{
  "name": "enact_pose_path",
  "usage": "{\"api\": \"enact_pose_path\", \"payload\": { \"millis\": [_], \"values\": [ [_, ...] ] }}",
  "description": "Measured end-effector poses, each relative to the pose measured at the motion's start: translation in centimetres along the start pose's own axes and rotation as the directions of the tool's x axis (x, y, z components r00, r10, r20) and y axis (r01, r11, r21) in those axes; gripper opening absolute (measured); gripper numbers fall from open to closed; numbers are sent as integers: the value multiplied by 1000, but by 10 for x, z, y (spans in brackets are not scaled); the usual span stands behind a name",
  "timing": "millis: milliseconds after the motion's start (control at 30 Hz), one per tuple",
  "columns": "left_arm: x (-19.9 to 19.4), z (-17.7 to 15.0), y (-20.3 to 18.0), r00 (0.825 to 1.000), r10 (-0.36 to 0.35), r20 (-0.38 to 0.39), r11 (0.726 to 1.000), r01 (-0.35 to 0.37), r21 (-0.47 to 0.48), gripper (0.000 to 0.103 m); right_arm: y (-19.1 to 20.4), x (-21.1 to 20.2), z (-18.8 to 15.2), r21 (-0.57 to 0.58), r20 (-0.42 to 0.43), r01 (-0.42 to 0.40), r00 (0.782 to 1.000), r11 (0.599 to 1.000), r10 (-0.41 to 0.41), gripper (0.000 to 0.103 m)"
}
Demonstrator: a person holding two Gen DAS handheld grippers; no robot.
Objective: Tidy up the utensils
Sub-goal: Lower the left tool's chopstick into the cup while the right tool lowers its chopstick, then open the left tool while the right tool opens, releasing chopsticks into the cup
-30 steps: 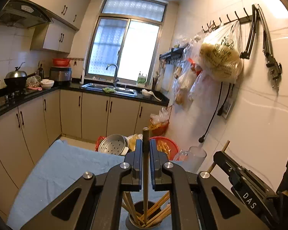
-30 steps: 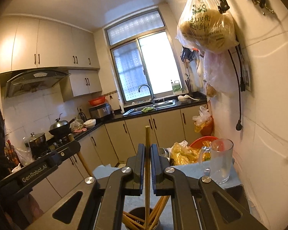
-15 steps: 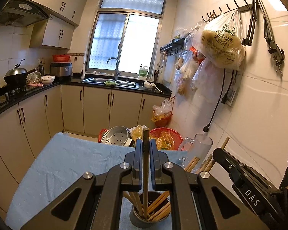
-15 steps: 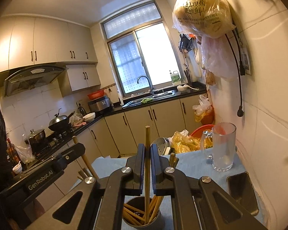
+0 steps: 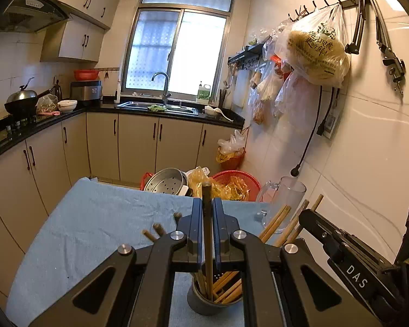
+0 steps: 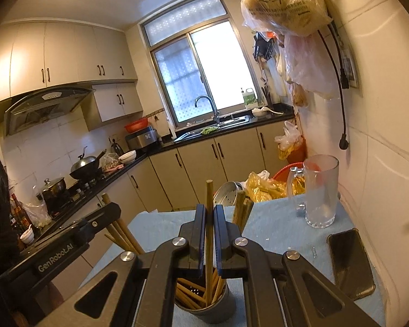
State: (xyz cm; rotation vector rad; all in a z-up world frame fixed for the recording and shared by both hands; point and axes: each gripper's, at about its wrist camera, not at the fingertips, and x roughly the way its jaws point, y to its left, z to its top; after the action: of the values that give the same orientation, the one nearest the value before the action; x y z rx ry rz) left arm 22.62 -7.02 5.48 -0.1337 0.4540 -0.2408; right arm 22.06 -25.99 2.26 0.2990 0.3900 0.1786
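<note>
A grey utensil cup (image 5: pixel 204 303) (image 6: pixel 226 308) holding several wooden chopsticks stands on the blue cloth (image 5: pixel 95 226) just below both grippers. My left gripper (image 5: pixel 207 204) is shut on one upright chopstick (image 5: pixel 206 190) whose lower end reaches into the cup. My right gripper (image 6: pixel 210 209) is likewise shut on an upright chopstick (image 6: pixel 209 190) dipping into the same cup. The right gripper's body (image 5: pixel 349 256) shows at the right of the left wrist view; the left gripper's body (image 6: pixel 60 250) shows at the left of the right wrist view.
A clear glass mug (image 6: pixel 320 190) (image 5: pixel 283 199) stands at the table's far right beside the wall. A black phone (image 6: pixel 350 261) lies near it. Beyond the table's far edge sit a steel steamer pot (image 5: pixel 166 181) and a red basket (image 5: pixel 237 179) with yellow bags.
Both grippers have sunk with their chopsticks, whose lower ends now sit deeper in the cup. The cup and the loose chopstick tops show higher in both views.
</note>
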Motion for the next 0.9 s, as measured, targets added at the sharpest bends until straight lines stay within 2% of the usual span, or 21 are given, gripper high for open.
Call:
{"api": "enact_pose_path", "payload": {
  "millis": [400, 467, 667, 767, 833, 900],
  "values": [
    [6, -10, 4, 999, 7, -41, 1000, -7, -1, 7, -6, 13, -10, 13, -53, -4, 999, 1000, 5, 8],
    [5, -11, 4, 999, 10, -41, 1000, -10, 2, 7, -8, 14, -12, 22, -57, -4, 998, 1000, 5, 11],
    [0, -11, 6, 998, 6, -62, 1000, -6, -3, 8, -16, 15, -16, 69, -88, -14, 996, 998, 20, 11],
    [-12, -13, 11, 998, 0, -67, 1000, -1, -20, 15, -18, 7, -17, 83, -85, -5, 996, 997, 12, 16],
    [-22, -17, 14, 998, -4, -64, 1000, 2, -27, 30, -18, -2, -18, 92, -91, -2, 996, 996, 11, 17],
    [-34, -22, 16, 998, 12, -60, 1000, -14, -21, 36, -17, -13, -21, 92, -92, 3, 996, 996, 6, 20]
  ]
}}
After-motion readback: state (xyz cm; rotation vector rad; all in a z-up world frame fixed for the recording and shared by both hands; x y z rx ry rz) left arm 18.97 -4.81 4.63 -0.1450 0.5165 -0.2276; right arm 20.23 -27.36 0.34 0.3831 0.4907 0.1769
